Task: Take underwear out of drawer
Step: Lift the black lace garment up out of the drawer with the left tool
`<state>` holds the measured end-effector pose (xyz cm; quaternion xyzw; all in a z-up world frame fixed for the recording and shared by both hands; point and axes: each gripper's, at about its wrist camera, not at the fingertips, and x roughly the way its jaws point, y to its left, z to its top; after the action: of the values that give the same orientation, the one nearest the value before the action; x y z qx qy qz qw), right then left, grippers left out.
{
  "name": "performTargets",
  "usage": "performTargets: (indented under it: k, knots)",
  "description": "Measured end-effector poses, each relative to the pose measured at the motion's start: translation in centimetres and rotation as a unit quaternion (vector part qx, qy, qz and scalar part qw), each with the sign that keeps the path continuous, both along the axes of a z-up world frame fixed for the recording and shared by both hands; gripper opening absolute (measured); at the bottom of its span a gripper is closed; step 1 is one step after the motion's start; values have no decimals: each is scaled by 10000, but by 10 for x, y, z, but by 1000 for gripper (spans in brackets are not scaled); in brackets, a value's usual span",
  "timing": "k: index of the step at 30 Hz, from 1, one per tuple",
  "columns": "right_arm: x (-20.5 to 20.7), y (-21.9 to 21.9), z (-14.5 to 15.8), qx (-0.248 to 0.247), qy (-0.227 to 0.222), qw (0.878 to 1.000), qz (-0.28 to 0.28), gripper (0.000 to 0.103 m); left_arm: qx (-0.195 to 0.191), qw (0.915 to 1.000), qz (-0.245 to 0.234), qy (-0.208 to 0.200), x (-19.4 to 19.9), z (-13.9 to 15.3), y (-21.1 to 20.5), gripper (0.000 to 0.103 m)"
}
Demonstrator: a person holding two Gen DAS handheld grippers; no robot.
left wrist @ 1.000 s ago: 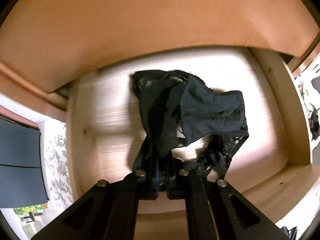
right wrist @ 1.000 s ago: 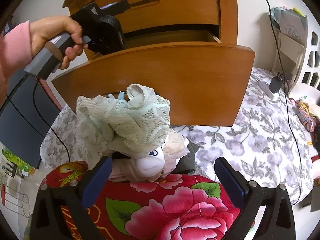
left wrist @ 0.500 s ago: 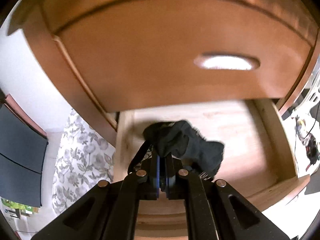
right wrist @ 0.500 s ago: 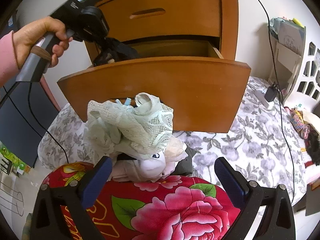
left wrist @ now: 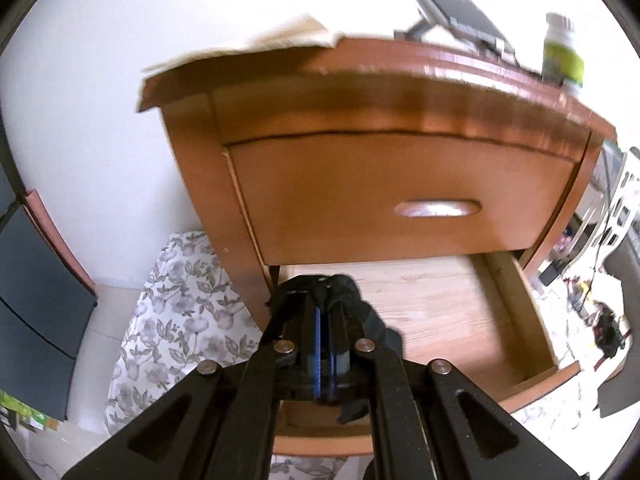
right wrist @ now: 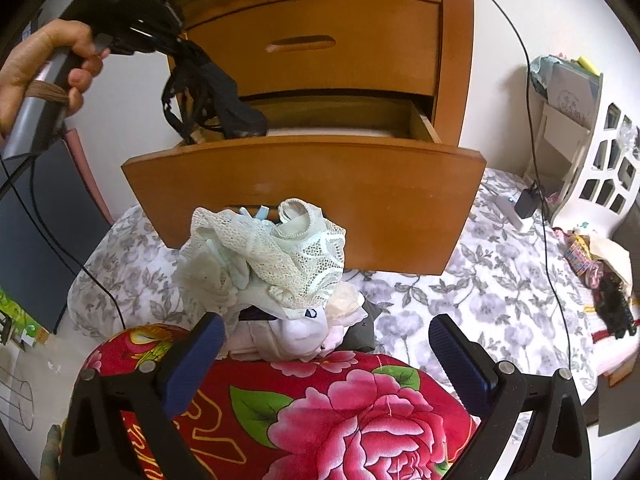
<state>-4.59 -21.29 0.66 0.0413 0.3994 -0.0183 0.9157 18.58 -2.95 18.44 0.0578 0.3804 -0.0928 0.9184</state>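
My left gripper (left wrist: 326,294) is shut on black lace underwear (left wrist: 352,300), lifted above the open lower drawer (left wrist: 432,312). In the right wrist view a hand holds the left gripper (right wrist: 180,46) at the upper left. The black underwear (right wrist: 212,92) dangles from it over the drawer's left end, behind the drawer front (right wrist: 304,200). What shows of the drawer's pale wooden floor is bare. My right gripper (right wrist: 326,330) is open, with nothing between its fingers. Just beyond it, a pile of pale lace underwear (right wrist: 272,256) rests on a red floral cloth (right wrist: 320,400).
The nightstand's upper drawer (right wrist: 316,44) is closed. On its top stand a green bottle (left wrist: 560,52) and a dark device on a stand (left wrist: 452,4). A grey floral bedsheet (right wrist: 480,280) spreads below, with a charger and cable (right wrist: 526,200). A white cut-out shelf (right wrist: 600,168) stands right.
The left gripper has risen out of the drawer with the black underwear, which now hangs clear of the drawer floor. The right gripper has barely shifted.
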Motion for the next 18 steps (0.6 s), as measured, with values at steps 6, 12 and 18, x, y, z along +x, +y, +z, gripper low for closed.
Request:
performTargets:
  k: [6,12,18]
  knots:
    - [-6,6,9,-152,-81,9998,-17,103,-125,9991,17,-399,-27,32,17,2]
    - [-12,13,16,-235,-150,9996,26,103,-181,9963,-32,-845,-55,68,29,2]
    - [-16,17,20,-292,-171,9994,40,103,-134,9985,-117,-525,-59,62,30,2]
